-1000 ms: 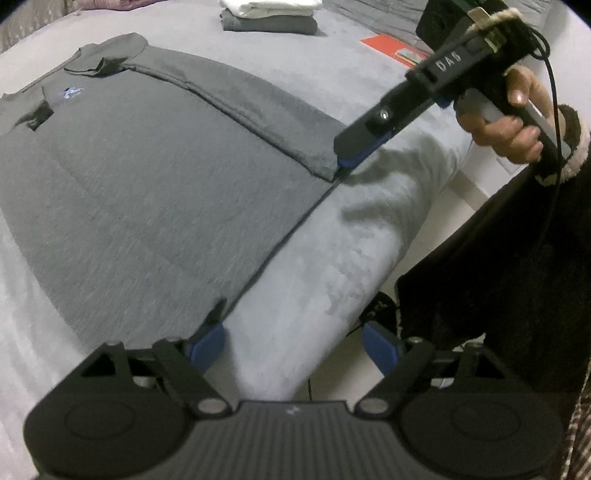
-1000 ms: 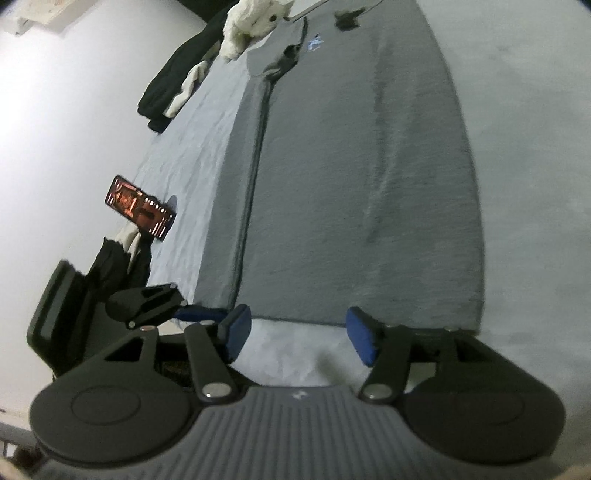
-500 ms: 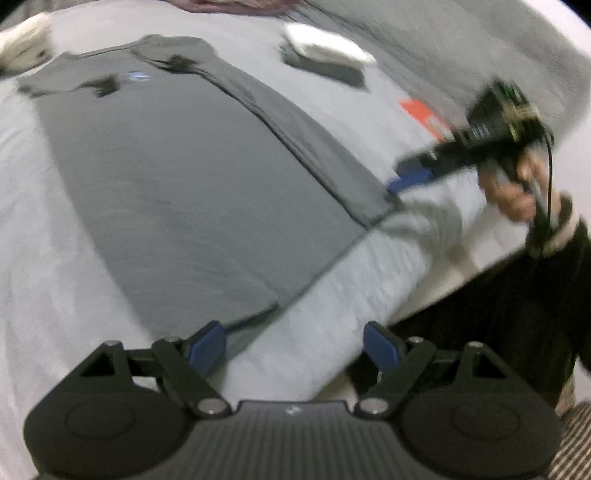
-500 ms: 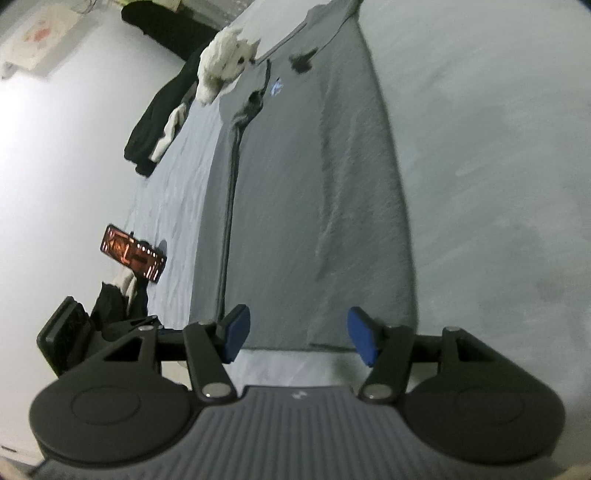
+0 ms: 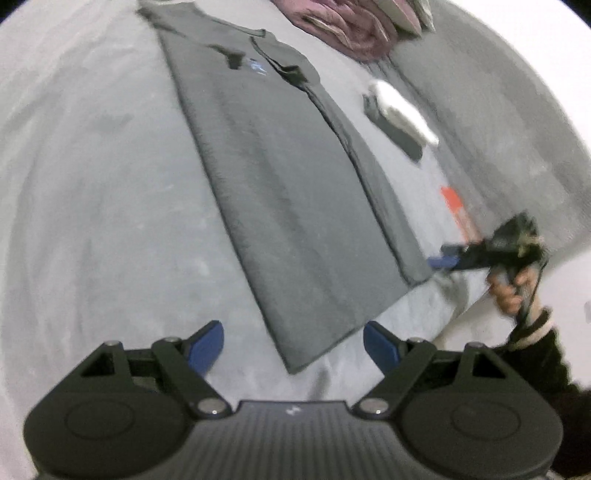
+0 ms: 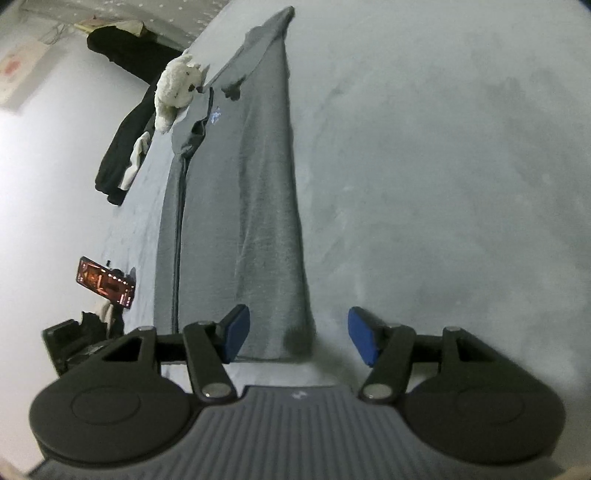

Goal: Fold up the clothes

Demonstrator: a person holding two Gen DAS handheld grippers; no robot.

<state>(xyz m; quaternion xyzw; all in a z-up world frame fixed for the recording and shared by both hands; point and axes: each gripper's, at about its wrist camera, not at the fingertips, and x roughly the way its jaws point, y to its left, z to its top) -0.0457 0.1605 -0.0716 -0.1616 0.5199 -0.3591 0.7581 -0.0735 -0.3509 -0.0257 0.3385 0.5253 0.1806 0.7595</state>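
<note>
Left gripper (image 5: pixel 293 341): jaws wide apart, empty, over the near hem corner of a grey long-sleeved shirt (image 5: pixel 280 206) spread flat, sleeve folded in, on a grey bed (image 5: pixel 92 221). Right gripper (image 6: pixel 299 334): jaws apart, empty, at the hem's opposite corner by the bed's edge, beside a folded clothes stack (image 5: pixel 399 118).

The right gripper (image 5: pixel 441 261) is smeared by motion blur in the left wrist view — its pads' contact with the grey T-shirt (image 5: pixel 280 192) cannot be told. The purple garment (image 5: pixel 351 33) runs off the top edge.

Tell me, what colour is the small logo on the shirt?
Light blue logo on the grey shirt; clearest in the left wrist view.
</note>
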